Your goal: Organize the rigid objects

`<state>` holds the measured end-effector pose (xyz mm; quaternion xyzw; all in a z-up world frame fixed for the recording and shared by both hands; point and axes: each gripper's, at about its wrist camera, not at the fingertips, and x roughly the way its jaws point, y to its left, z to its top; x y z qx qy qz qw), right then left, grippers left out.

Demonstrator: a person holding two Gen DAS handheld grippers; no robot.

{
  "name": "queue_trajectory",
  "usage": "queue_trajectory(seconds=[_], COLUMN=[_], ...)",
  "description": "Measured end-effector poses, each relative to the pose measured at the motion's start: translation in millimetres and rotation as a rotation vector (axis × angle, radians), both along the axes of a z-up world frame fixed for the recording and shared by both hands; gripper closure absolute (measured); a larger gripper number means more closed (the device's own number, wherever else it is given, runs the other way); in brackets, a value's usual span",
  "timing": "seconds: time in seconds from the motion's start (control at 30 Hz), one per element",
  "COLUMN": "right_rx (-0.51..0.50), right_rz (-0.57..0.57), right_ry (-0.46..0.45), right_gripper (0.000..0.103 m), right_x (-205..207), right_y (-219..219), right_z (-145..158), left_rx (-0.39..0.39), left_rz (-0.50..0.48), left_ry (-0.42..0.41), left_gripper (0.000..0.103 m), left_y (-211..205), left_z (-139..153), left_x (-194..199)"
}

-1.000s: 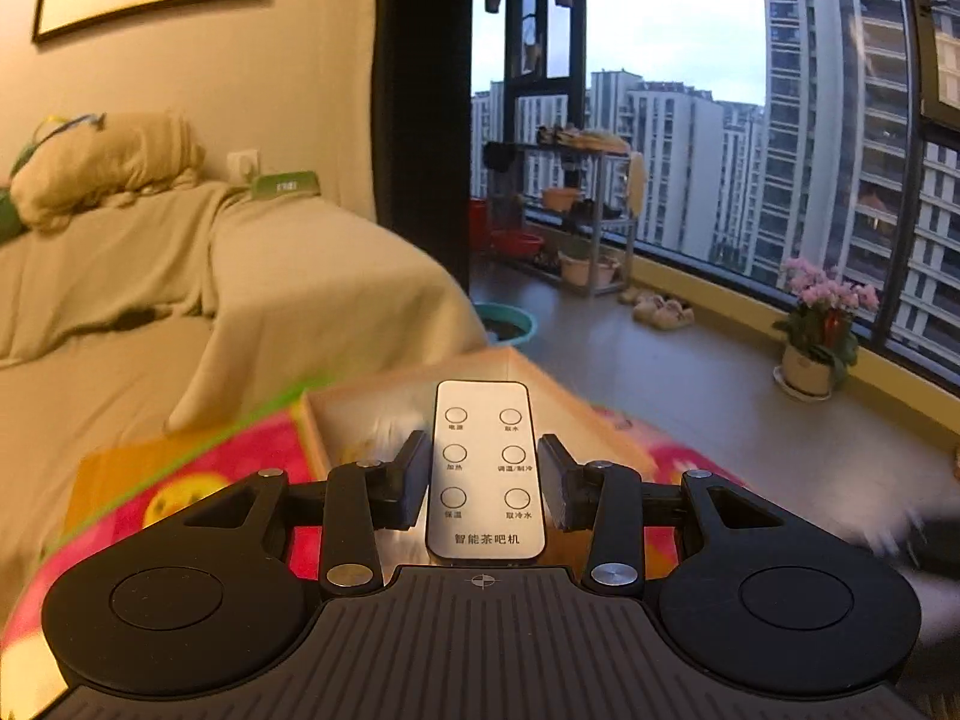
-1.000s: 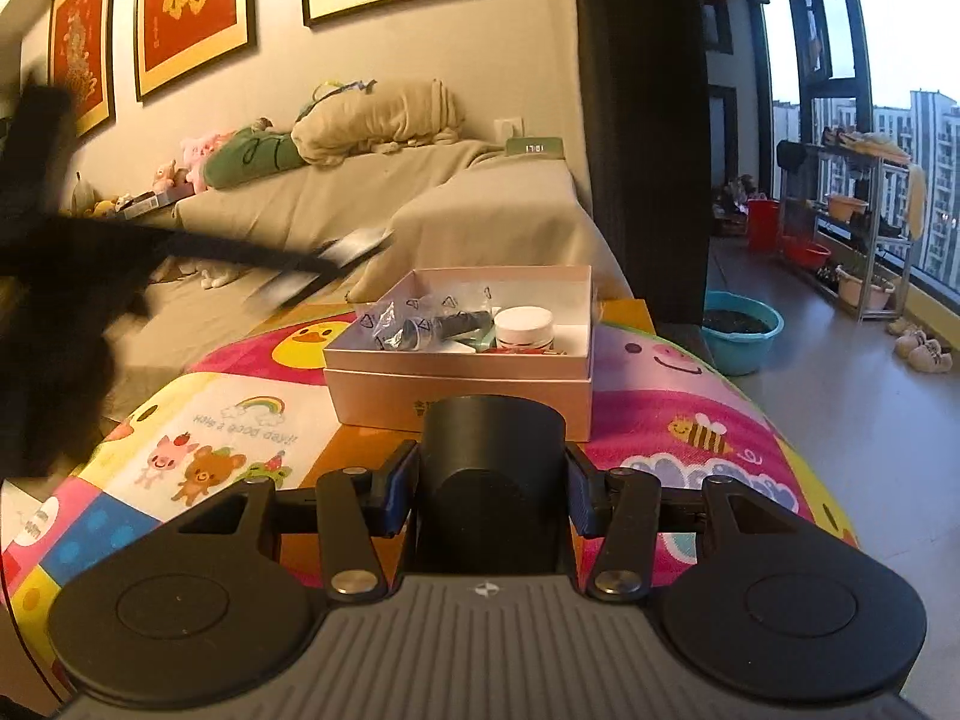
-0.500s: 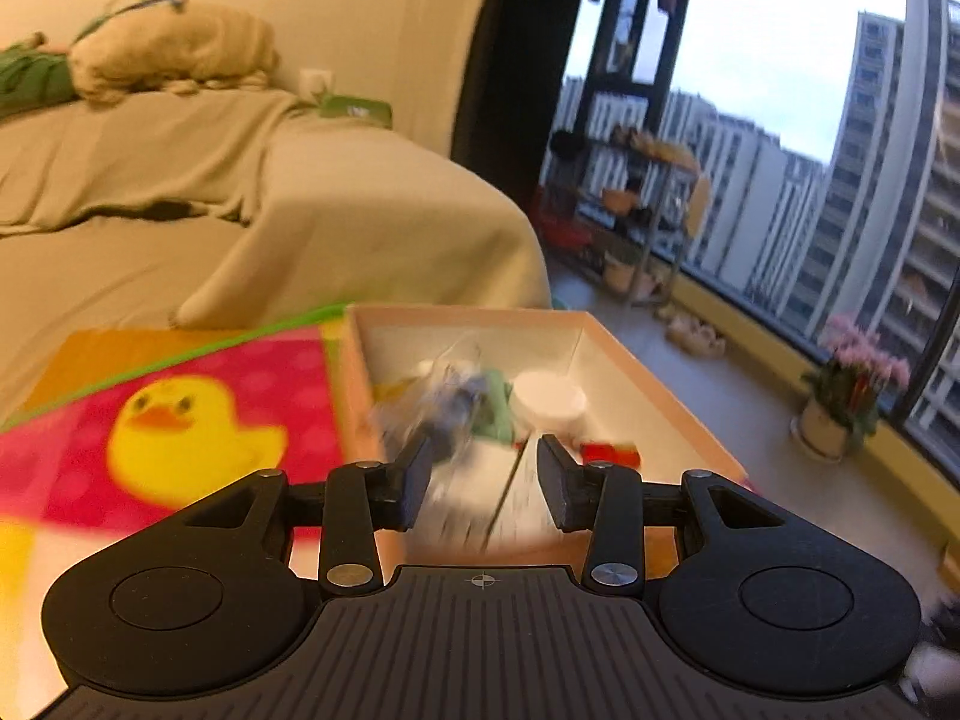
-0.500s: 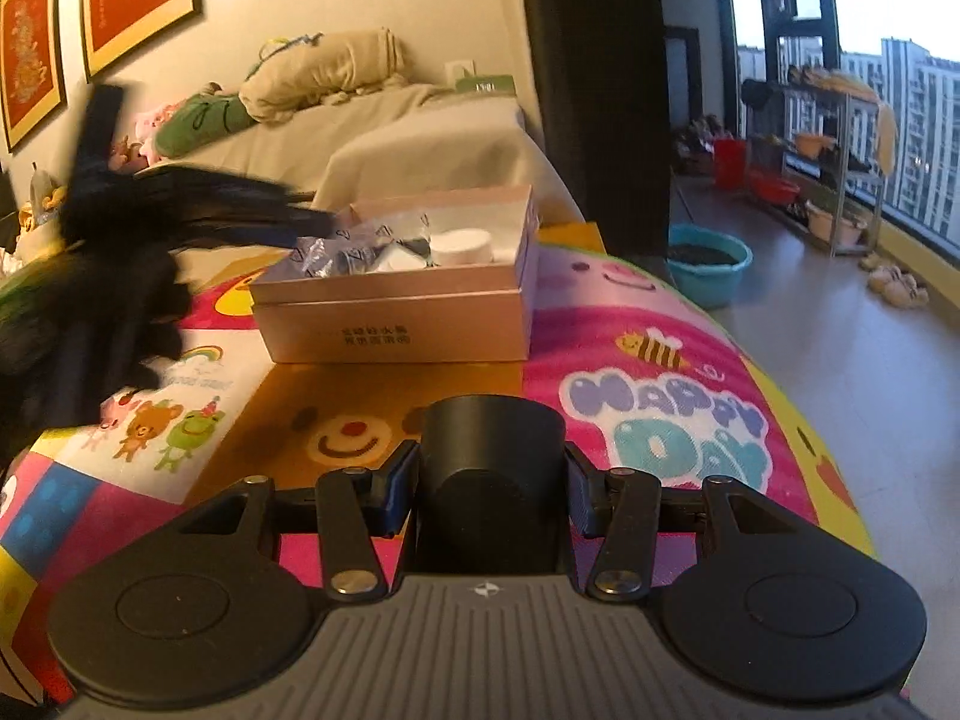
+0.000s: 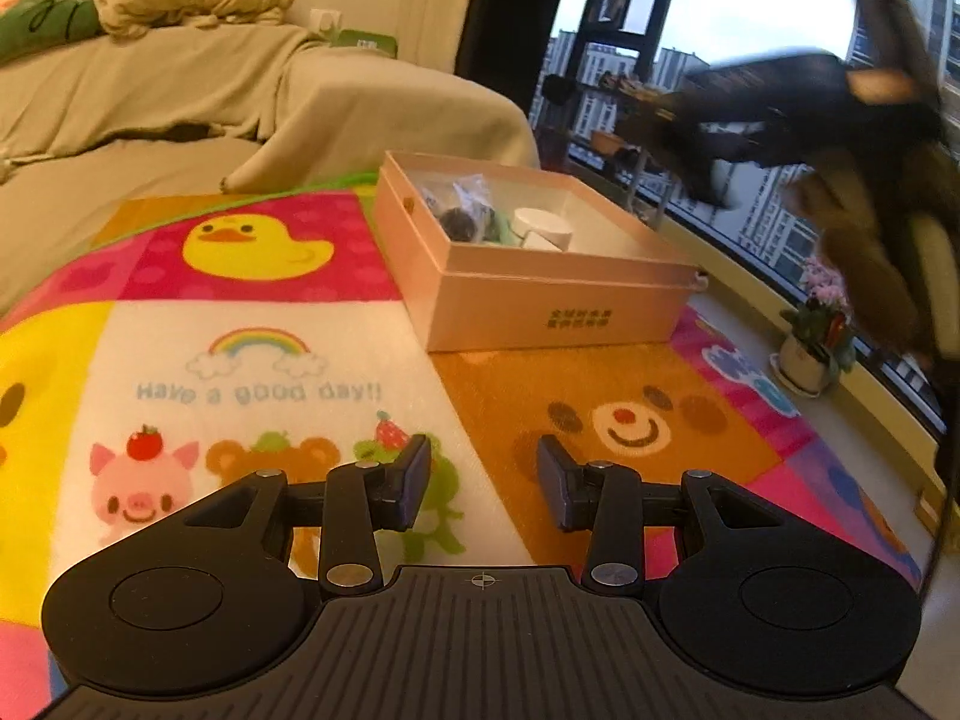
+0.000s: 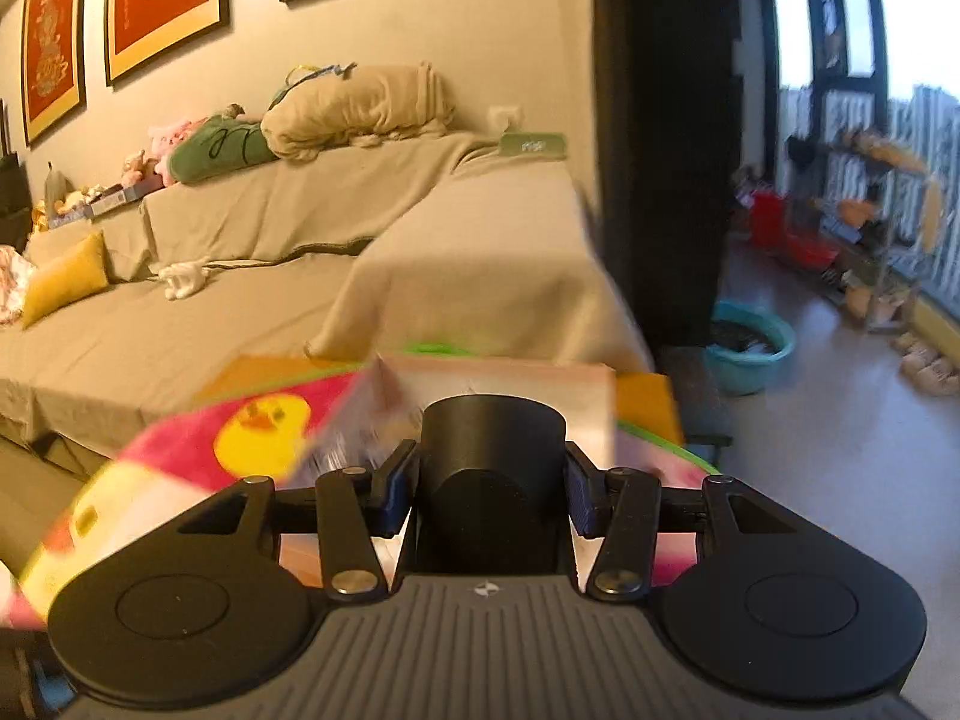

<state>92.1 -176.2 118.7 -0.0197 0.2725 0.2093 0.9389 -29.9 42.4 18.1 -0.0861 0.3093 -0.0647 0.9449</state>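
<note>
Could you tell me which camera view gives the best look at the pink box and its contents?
The left wrist view: the pink box sits sharp and whole on the mat, interior visible. In the right wrist view it is motion-blurred and largely hidden behind the black cylinder held in the right gripper.

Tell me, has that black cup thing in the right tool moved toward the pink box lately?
Yes. The right gripper, fingers shut on the black cylinder, has closed in on the pink box, now just beyond its fingertips.
</note>
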Motion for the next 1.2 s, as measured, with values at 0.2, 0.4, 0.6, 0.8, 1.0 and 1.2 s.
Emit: queue_trajectory(seconds=[0.2, 0.4, 0.6, 0.8, 1.0, 1.2], right_rx=[0.019, -0.002, -0.024, -0.024, -0.073, -0.134], right_rz=[-0.054, -0.045, -0.079, -0.101, -0.167, -0.193], right_ry=[0.114, 0.132, 0.193, 0.195, 0.160, 0.150], right_gripper=[0.034, 0.027, 0.026, 0.016, 0.000, 0.000], right_x=[19, -48, -78, -79, -76, -74], right_y=[8, -11, -18, -12, -3, 6], right_z=[-16, -62, -104, -115, -125, -127], left_rx=[0.068, 0.174, 0.200, 0.168, 0.214, 0.206], left_rz=[0.082, 0.094, 0.033, 0.145, 0.192, 0.230], left_ry=[0.040, 0.098, 0.138, 0.078, 0.061, 0.065], left_gripper=[0.060, 0.054, 0.003, 0.003, 0.003, 0.003], left_y=[14, 10, -18, -22, -32, -30], left_z=[-1, -8, -14, -18, -20, -20], left_x=[-16, -11, 6, 17, 21, 24])
